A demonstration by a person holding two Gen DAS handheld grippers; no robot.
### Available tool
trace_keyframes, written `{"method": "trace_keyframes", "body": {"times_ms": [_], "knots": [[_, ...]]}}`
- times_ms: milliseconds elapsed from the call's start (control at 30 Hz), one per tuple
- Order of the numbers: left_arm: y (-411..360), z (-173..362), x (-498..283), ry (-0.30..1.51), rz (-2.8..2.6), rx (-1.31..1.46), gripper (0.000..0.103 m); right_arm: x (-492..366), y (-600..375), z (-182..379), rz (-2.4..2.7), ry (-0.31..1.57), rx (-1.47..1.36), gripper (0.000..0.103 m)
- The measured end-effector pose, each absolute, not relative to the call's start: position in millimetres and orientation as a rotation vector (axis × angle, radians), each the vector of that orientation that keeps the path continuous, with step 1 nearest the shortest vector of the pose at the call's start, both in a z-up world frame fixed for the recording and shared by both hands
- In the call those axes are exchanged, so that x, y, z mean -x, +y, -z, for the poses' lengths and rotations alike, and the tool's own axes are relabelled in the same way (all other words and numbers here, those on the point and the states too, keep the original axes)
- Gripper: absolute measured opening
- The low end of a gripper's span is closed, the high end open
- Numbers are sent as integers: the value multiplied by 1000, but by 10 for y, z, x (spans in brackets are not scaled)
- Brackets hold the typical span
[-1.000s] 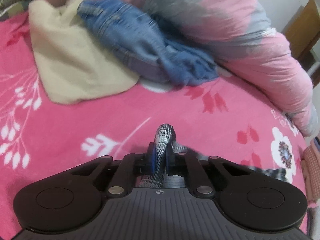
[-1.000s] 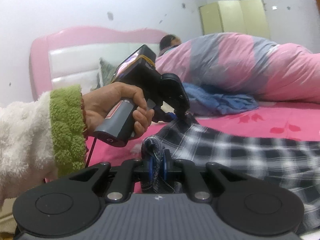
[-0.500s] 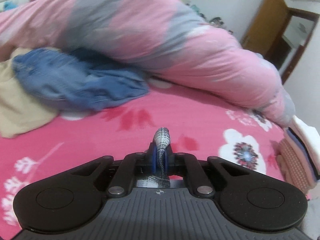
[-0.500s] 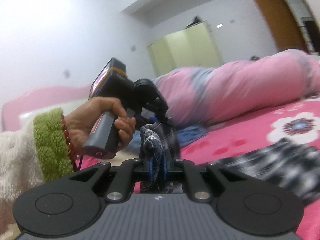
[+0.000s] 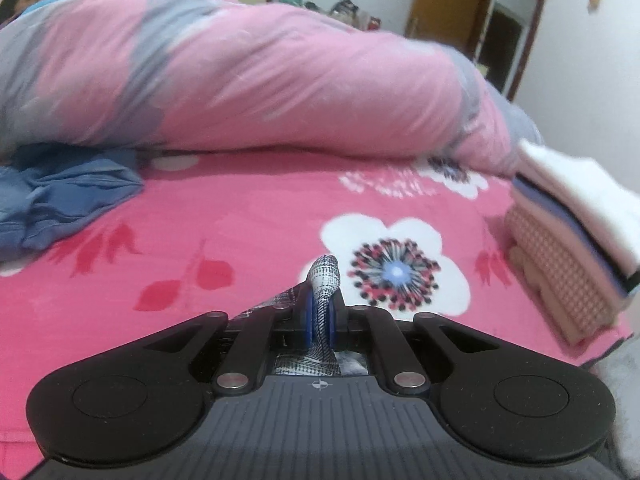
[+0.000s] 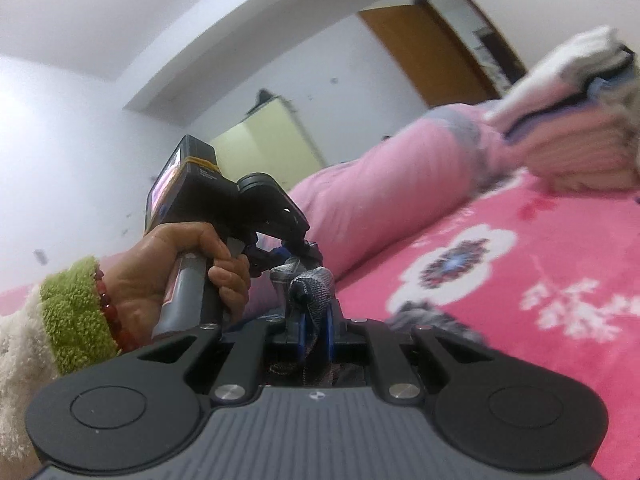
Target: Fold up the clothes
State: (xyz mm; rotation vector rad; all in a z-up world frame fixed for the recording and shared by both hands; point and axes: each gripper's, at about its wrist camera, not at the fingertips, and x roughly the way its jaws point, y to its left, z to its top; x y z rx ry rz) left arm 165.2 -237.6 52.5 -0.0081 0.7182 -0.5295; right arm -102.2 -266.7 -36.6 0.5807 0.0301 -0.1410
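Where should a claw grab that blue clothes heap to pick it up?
Probably the loose crumpled edge of the blue clothes facing the open pink bedspread, coming from above on that side. Its folds stand up there, and the big quilt blocks the back.

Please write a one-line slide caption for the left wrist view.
Left hand-held gripper shut on plaid garment above pink floral bedsheet, folded pile at right.

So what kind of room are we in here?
Most likely a bedroom: a bed with a pink floral sheet, a rolled pink and grey duvet, and a pale wardrobe against the wall.
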Motion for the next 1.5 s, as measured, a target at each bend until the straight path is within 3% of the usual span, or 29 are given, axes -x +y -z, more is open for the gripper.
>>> {"method": "trace_keyframes", "body": {"times_ms": [233,267,367,500,633,833,1000,1100,1167,1200,1333,1500], "knots": [[-2830,-188,-1735,760,550,-100,9,1045,-3188,747,211,71,-730,9],[-2896,-96,-1768,789,573,-131,14,1061,-3229,803,212,78,-753,9],[-2970,88,-1815,814,585,-157,42,1112,-3329,944,207,94,-824,9],[-2820,70,-1866,816,590,-61,58,1128,-3408,1052,205,100,-886,9],[-2454,-150,-1812,795,581,14,58,1131,-3471,1120,208,104,-934,10],[-1542,-519,-1446,737,511,-20,67,1120,-3574,1204,202,108,-997,10],[-749,-424,-1142,785,465,-8,68,1064,-3619,1219,184,146,-1003,12],[-464,-201,-1002,832,461,32,68,1013,-3642,1181,181,197,-985,20],[-323,-42,-955,871,470,80,68,1007,-3629,1079,211,239,-903,30],[-275,27,-946,887,481,113,68,1007,-3622,1023,229,259,-857,43],[-197,240,-953,954,561,246,68,1090,-3725,780,291,301,-732,61],[-181,462,-950,1043,683,355,68,969,-4115,700,118,380,-878,77]]}}
